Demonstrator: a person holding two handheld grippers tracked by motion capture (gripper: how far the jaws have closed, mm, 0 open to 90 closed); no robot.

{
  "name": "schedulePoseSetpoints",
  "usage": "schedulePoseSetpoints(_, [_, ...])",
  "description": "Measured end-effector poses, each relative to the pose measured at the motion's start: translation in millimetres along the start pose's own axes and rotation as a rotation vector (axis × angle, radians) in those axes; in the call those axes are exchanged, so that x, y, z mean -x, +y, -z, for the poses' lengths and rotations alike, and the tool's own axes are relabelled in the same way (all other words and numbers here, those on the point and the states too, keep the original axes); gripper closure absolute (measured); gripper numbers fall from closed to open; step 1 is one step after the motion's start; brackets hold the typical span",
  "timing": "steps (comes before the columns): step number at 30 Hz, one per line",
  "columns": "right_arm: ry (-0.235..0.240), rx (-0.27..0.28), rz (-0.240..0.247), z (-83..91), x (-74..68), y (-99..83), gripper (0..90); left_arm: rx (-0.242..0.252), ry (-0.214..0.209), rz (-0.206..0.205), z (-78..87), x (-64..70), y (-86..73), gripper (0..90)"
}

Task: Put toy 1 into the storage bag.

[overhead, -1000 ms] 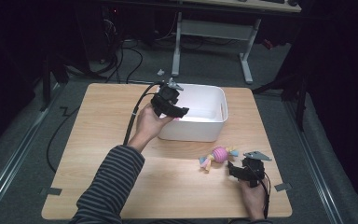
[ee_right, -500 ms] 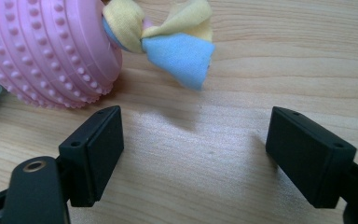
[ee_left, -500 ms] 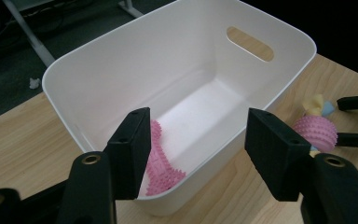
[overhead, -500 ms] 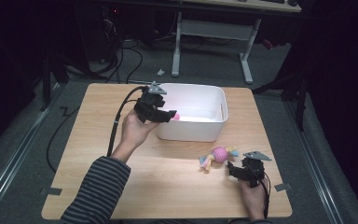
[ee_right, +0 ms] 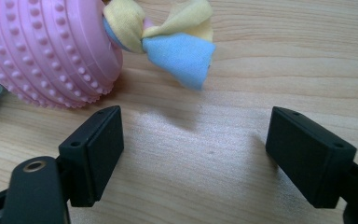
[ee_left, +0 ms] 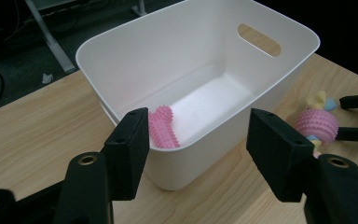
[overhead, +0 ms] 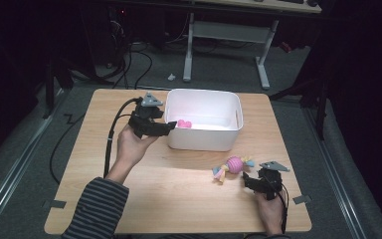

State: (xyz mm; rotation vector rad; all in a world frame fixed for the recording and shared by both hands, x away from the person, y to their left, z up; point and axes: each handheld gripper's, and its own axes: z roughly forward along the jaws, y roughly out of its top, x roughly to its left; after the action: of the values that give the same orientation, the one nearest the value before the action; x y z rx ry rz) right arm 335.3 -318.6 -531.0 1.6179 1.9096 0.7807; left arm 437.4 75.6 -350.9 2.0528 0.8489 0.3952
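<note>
A wooden desk (overhead: 129,199) carries a white bin (overhead: 205,144) near its far edge. A pink spiky toy (ee_left: 164,128) lies inside the bin, against its left wall. The left gripper (overhead: 167,128), jaws apart and holding nothing, hovers just outside that wall.

Near the desk's right front corner, a pink nubbed ball (overhead: 235,164) with yellow and blue cloth tufts lies on the bare wood. Its long axis runs roughly left to right. The right gripper (overhead: 247,178), jaws also spread and empty, sits just beside it. In the right gripper view, the ball (ee_right: 46,51) lies ahead and to the left of the jaws. The right hand is clearly the nearer one, so it likely takes the ball.
</note>
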Motion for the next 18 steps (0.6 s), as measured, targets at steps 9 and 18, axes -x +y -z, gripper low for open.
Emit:
schedulePoseSetpoints(9, [0.0,0.0,0.0,0.0,-0.1,0.0,19.1,0.015,0.024,0.014,14.2,-5.6,-7.9,39.3])
schedulePoseSetpoints(18, [0.0,0.0,0.0,0.0,-0.1,0.0,19.1,0.042,0.052,0.039,28.5,-10.2,-20.2,39.1])
